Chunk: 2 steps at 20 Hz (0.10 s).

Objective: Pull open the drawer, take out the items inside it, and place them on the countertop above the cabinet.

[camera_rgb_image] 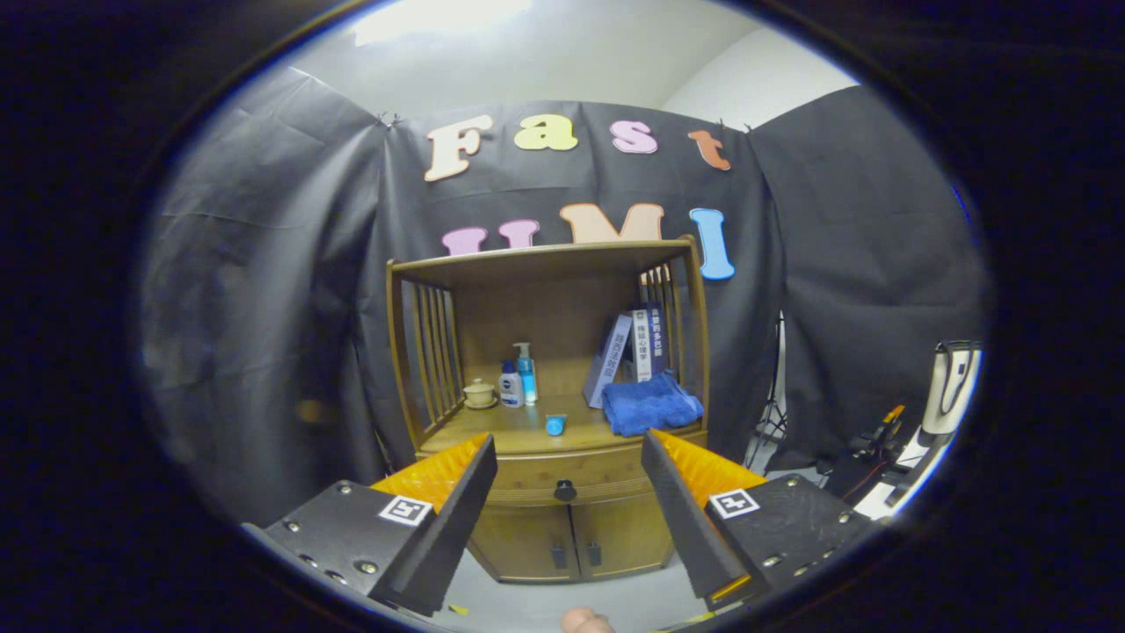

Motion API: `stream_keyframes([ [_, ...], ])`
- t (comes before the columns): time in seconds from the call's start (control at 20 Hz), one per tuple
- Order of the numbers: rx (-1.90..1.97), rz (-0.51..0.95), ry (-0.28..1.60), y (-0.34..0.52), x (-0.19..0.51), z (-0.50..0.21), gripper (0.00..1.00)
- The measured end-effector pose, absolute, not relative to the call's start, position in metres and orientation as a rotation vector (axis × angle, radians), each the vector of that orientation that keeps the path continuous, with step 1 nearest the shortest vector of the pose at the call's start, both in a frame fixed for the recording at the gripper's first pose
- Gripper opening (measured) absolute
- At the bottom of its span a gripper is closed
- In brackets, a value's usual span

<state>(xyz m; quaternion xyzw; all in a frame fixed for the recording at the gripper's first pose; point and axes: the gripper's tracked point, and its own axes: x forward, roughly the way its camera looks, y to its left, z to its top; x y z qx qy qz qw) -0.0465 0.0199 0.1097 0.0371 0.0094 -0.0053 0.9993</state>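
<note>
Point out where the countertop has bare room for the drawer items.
Free patches: the front strip of the countertop left of the small blue cup, and the gap between the bottles and the books. The right side is crowded by the blue towel. The gripper is open, well short of the closed drawer's knob.

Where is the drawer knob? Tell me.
In the gripper view, the knob sits mid-drawer, beyond the open gripper, below the countertop and above the cabinet doors.
</note>
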Motion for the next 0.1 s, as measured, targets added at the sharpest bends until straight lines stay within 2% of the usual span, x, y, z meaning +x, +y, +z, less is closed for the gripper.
stream_keyframes([
  [0.1,0.083,-0.017,0.021,0.0134,-0.0463,0.108,0.99],
])
